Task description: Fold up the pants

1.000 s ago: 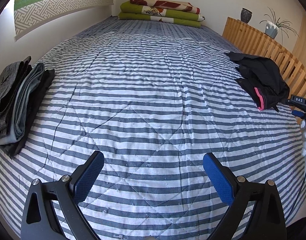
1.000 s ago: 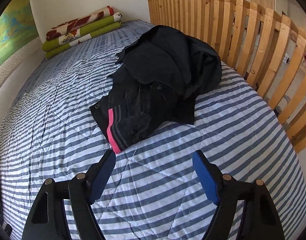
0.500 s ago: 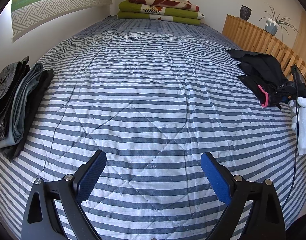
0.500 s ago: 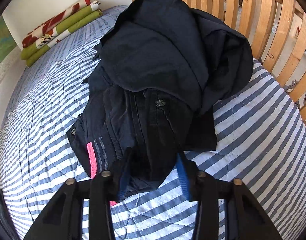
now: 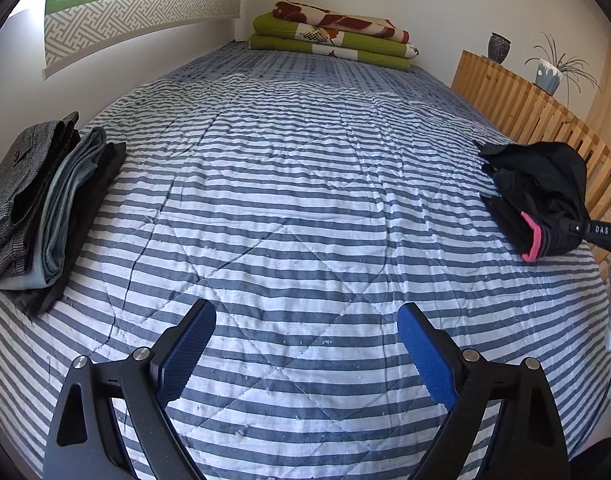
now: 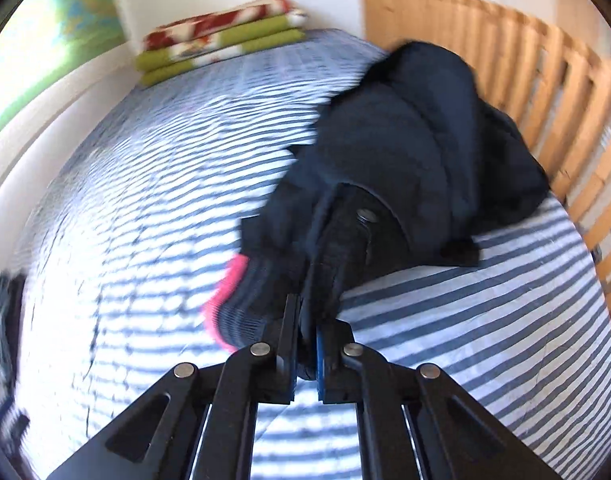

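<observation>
The right claw (image 6: 307, 344) points steeply down at the bed (image 6: 485, 320), its jaws pinched tight on a dark fold at the near end of the black pants (image 6: 405, 152); the pants lie in a crumpled heap by the bed's right edge, just beside the wooden slatted rail (image 6: 545, 92), a pink band (image 6: 225, 296) showing on the bundle just left of the grip; the view is blurred. From the left wrist the pants (image 5: 537, 184) sit near the bed's right edge with the right claw's black body (image 5: 601, 232) reaching in to them. The left claw (image 5: 305, 356) tilts down over the near middle of the striped quilt (image 5: 285, 200), jaws spread wide with nothing between them; folded clothes (image 5: 37, 200) are stacked at the bed's left edge; folded blankets (image 5: 333, 40) lie at the far end.
</observation>
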The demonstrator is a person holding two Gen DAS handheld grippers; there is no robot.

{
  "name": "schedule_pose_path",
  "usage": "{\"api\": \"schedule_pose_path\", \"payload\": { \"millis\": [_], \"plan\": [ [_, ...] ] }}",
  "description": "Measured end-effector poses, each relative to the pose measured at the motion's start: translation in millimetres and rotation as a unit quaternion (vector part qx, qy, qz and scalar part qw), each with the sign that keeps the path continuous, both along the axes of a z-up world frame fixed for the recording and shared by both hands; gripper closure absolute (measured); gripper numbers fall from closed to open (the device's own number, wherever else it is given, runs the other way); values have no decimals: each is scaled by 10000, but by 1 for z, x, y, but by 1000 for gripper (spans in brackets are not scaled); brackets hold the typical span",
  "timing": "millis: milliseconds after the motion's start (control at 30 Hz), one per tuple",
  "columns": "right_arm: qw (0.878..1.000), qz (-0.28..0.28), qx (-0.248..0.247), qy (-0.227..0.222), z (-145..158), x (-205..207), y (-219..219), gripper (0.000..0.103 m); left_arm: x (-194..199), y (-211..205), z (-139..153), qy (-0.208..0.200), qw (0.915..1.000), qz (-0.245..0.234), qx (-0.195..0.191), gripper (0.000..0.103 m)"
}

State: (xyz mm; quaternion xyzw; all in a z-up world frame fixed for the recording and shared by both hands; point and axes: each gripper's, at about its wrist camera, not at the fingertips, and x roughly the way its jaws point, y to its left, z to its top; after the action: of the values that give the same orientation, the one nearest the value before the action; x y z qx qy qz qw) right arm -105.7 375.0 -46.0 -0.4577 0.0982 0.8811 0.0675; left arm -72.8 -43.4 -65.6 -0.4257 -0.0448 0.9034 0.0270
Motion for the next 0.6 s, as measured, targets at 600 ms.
{"api": "schedule_pose_path", "payload": {
  "millis": [600],
  "plan": [
    [9600, 2769, -386, -118, 19, 121, -255, 97, -2, -82, 10, -67, 9972, 550, 511, 14]
  ]
}}
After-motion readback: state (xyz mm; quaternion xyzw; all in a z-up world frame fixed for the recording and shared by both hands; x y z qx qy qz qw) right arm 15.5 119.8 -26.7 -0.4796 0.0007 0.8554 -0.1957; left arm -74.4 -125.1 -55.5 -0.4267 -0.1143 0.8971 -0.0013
